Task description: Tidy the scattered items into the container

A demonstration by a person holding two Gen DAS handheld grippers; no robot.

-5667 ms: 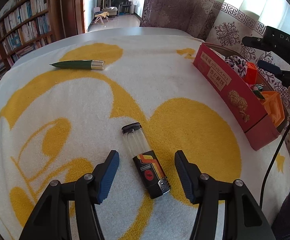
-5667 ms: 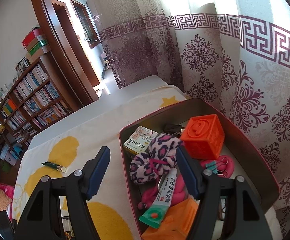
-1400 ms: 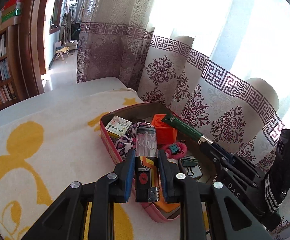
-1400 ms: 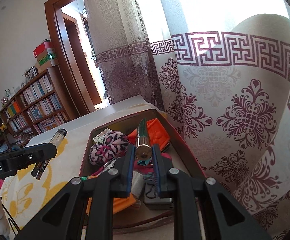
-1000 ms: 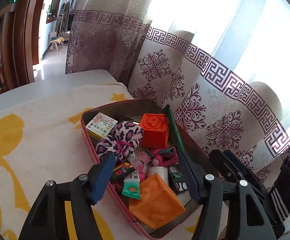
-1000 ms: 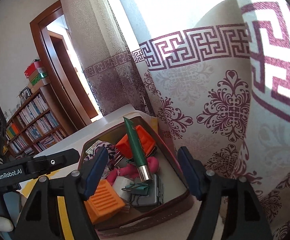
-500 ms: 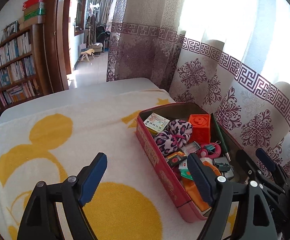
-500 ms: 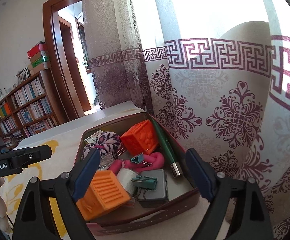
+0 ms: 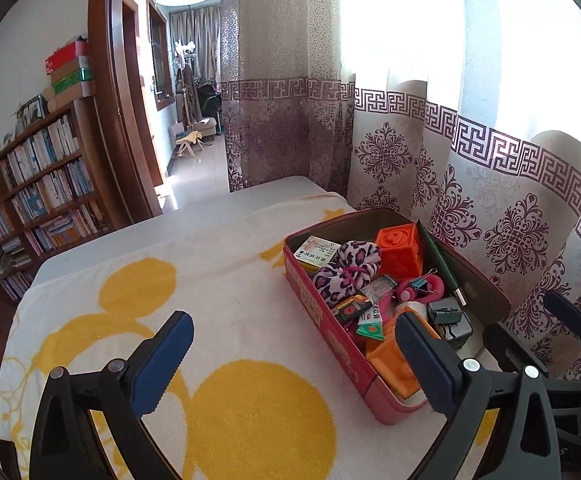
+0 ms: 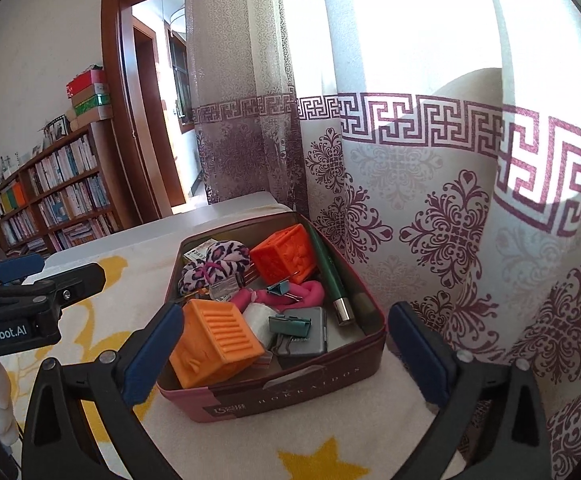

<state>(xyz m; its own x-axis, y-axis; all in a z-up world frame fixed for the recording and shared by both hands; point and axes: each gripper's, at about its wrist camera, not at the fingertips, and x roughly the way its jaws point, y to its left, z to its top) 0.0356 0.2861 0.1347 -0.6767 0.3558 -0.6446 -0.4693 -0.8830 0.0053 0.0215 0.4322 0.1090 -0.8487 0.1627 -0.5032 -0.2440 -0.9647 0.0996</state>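
Your left gripper [image 9: 294, 360] and right gripper [image 10: 286, 354] are both opening wide and hold nothing. The lighter [image 9: 353, 307] you carried a moment ago now lies in the tin [image 10: 290, 394], seemingly half buried; the green pen [image 10: 330, 276] rests along its curtain-side wall.

Glossy metal tin [image 10: 290, 394] on matt terry towel [image 9: 226, 292]; fuzzy cloth scrunchie [image 10: 214, 266] inside.

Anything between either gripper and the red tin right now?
Nothing visible. Both the left gripper and right gripper are empty, jaws opening, with clear space ahead to the red tin. The tin is open-topped and already holds the green pen.
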